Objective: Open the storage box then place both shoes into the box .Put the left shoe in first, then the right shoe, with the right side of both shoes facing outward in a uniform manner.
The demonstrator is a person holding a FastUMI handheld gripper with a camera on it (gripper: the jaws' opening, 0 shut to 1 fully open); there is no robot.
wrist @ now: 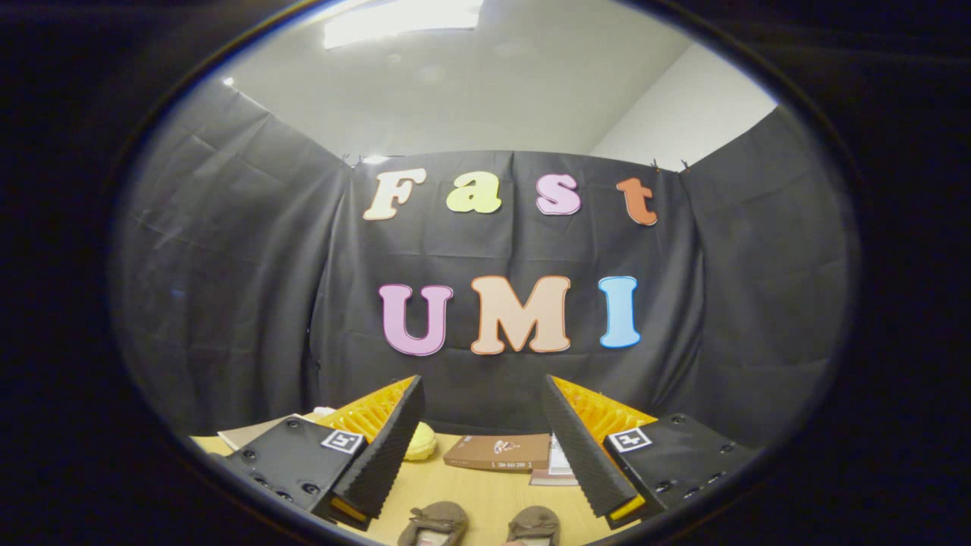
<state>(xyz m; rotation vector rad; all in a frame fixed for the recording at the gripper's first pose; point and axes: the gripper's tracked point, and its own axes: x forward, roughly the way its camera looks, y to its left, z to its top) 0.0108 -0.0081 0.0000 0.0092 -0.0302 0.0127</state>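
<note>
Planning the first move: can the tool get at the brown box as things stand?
Probably yes. The tool is open, and the brown box lies flat beyond its fingers, with bare table between. The two shoes sit nearer, below the path.

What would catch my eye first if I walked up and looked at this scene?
Probably the gripper, its two fingers spread wide open over a wooden table. Between the fingers, nearest the camera, sit two brown shoes side by side. Beyond them lies a brown box, closed and flat, with a yellow object beside one finger.
</note>
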